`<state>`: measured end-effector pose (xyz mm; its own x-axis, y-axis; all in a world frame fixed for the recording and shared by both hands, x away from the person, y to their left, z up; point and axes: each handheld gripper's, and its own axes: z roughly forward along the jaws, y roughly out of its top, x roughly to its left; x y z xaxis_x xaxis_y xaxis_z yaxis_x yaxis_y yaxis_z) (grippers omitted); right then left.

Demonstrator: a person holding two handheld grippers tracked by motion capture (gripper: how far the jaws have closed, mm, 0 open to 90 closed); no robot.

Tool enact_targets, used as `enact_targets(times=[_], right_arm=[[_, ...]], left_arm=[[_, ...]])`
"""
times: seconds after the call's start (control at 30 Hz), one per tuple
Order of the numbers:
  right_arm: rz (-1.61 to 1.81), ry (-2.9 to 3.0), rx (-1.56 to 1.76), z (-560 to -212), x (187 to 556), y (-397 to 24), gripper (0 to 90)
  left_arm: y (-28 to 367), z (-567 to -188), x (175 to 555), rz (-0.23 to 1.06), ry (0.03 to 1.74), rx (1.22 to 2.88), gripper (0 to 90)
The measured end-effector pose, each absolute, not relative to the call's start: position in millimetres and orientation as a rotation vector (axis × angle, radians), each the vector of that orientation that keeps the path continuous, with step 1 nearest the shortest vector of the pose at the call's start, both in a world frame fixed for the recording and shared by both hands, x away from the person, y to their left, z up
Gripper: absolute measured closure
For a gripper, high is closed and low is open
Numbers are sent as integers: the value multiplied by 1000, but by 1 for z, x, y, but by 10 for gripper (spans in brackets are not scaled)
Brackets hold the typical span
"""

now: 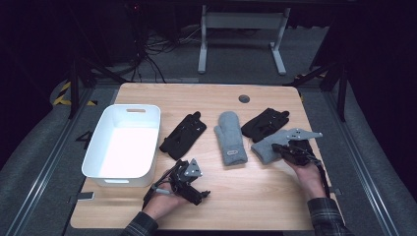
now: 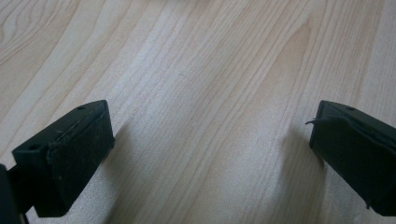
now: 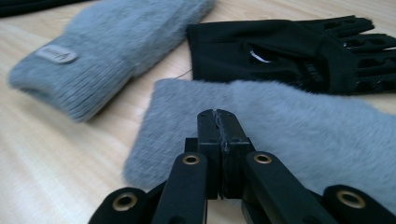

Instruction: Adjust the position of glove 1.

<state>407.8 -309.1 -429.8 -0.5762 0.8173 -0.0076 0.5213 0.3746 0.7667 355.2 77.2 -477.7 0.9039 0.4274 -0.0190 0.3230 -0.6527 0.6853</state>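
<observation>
Two grey fuzzy mittens and two black gloves lie on the wooden table (image 1: 246, 196). One mitten (image 1: 231, 140) lies lengthwise at the centre; in the right gripper view this mitten (image 3: 107, 51) shows a small label on its cuff. The other mitten (image 1: 265, 150) lies slanted at the right, beside a black glove (image 1: 265, 123). My right gripper (image 1: 275, 147) hovers over that mitten (image 3: 299, 126), jaws pressed together; its tip (image 3: 218, 114) overlaps the fur, and I cannot tell whether any is pinched. My left gripper (image 1: 199, 194) rests near the front edge, jaws wide apart over bare wood (image 2: 210, 144).
A white plastic bin (image 1: 123, 142) stands at the table's left, nothing inside. A second black glove (image 1: 183, 133) lies between the bin and the centre mitten. A round cable grommet (image 1: 244, 99) sits near the far edge. Another table's legs (image 1: 241, 44) and cables stand beyond.
</observation>
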Motion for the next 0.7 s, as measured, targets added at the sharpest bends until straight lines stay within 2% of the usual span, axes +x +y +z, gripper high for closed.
enact_targets(times=[0.37,0.7], right_arm=[[972,2249,1229,-444,435,-318,900],[957,2278,1226,-446,419,-318,900]], left_arm=[[77,-478,355,186,534,2335,2],[77,-478,355,186,534,2335,2]])
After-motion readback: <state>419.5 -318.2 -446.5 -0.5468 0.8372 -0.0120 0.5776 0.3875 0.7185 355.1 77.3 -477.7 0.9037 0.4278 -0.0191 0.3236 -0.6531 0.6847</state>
